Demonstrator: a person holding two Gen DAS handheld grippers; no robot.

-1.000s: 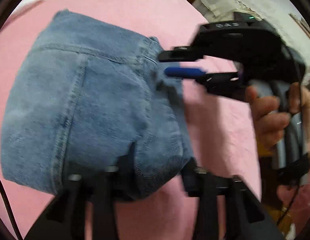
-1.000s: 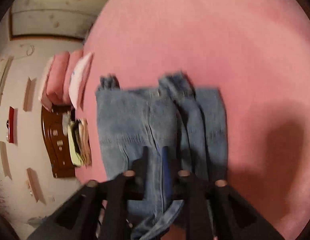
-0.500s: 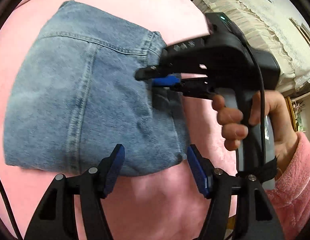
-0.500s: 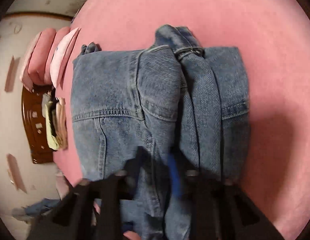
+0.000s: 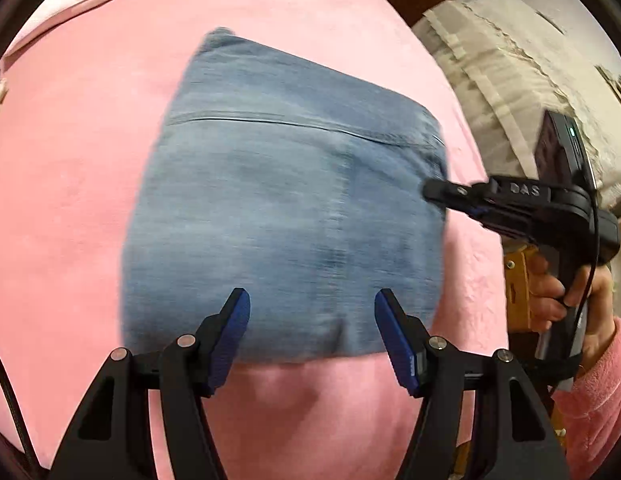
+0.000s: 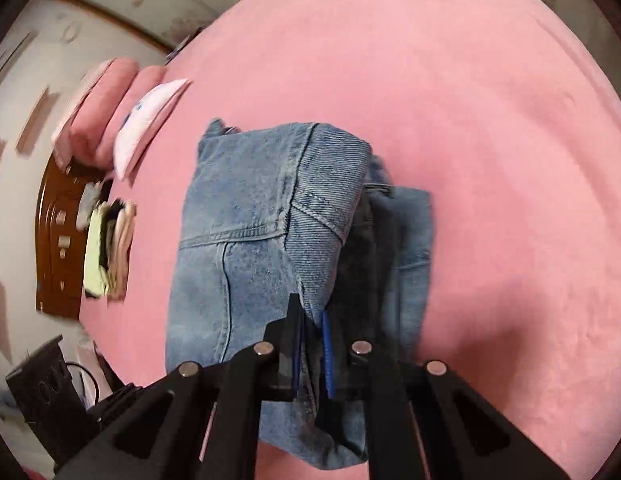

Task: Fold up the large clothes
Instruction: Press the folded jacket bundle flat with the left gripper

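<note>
A folded pair of blue jeans lies in a thick rectangular bundle on a pink bed, seen from both handheld tools. The left claw hangs just over the near edge of the denim with its blue-padded fingers spread wide, gripping nothing. The right claw is pinched narrow on a fold of the jeans at the bundle's side edge, the cloth caught between its blue pads; in the left camera's view the same tool reaches in from the right, its tip meeting the denim's edge, held by the person's hand in a pink fleece sleeve. From the right claw's camera the top layer shows a stitched seam and yoke, with a darker inner fold and a paler layer stacked beside it. Pink pillows and a white one sit at the head of the bed, next to a brown wooden cabinet with folded cloths piled against it. A cream lace-edged cover lies beyond the bed's far side.
</note>
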